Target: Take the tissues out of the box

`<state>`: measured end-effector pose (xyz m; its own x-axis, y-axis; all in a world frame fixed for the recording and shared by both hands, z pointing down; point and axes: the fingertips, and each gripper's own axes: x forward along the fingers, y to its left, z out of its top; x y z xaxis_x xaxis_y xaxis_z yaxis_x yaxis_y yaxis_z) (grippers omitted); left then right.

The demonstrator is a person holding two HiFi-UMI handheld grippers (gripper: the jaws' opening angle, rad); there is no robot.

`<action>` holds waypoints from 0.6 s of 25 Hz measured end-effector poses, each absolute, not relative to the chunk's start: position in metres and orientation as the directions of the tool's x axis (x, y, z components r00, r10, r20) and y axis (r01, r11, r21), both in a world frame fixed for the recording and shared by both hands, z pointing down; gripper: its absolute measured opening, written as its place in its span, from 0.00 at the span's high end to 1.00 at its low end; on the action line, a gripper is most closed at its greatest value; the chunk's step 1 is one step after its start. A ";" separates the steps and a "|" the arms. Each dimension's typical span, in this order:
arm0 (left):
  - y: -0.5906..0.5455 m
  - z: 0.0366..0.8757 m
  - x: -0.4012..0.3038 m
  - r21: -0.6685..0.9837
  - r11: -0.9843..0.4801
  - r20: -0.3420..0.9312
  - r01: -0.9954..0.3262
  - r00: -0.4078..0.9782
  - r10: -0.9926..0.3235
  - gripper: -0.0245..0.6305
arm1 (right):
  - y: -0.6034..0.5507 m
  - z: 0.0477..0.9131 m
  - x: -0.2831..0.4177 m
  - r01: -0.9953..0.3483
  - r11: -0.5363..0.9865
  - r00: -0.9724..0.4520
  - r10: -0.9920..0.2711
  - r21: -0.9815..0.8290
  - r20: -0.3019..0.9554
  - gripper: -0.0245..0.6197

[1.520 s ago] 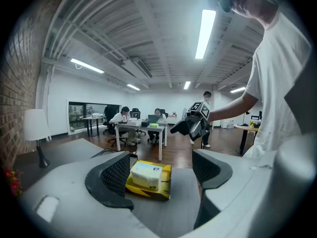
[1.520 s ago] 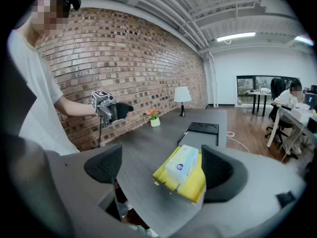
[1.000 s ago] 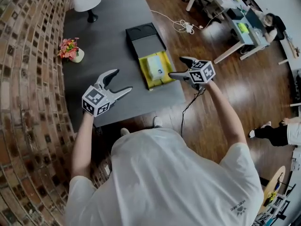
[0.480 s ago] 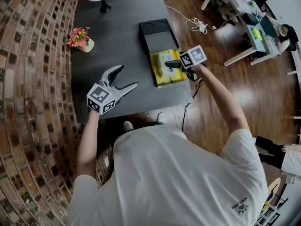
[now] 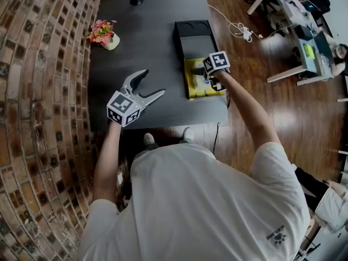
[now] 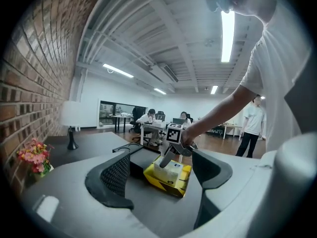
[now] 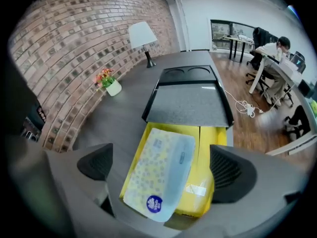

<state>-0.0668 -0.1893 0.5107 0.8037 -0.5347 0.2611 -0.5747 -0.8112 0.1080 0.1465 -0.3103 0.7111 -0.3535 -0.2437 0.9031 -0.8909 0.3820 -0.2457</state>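
Observation:
A yellow box (image 7: pixel 216 148) lies open on the dark table (image 5: pixel 152 31), its black lid (image 7: pixel 190 103) folded back behind it. A soft pack of tissues (image 7: pixel 148 182), white with small dots and a blue sticker, rests in the box. My right gripper (image 7: pixel 163 170) hovers just over the pack with its jaws opening wide. The pack lies between the pads, which do not touch it. In the head view the right gripper (image 5: pixel 210 76) is over the yellow box (image 5: pixel 202 88). My left gripper (image 5: pixel 153 83) is open and empty over the table's left part, facing the box (image 6: pixel 171 180).
A pot of pink flowers (image 5: pixel 103 32) and a white lamp (image 7: pixel 142 36) stand near the brick wall. A white cable (image 5: pixel 239 30) lies on the wooden floor to the table's right. Desks with seated people stand further right.
My right gripper has moved forward from the table's near edge to above the yellow box, and its jaws have spread wider. The left gripper has hardly moved.

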 end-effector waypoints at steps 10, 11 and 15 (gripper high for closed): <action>-0.182 0.524 -0.089 0.144 -0.757 0.281 -0.637 0.760 -0.586 0.38 | -0.306 0.771 0.156 -0.937 0.285 -0.258 -0.167 -0.204 0.952 0.01; -0.182 0.524 -0.091 0.143 -0.753 0.281 -0.642 0.756 -0.591 0.38 | -0.304 0.775 0.156 -0.937 0.260 -0.278 -0.144 -0.234 0.950 0.02; -0.185 0.524 -0.095 0.144 -0.741 0.279 -0.656 0.746 -0.605 0.38 | -0.301 0.780 0.148 -0.911 0.226 -0.372 -0.082 -0.346 0.925 0.28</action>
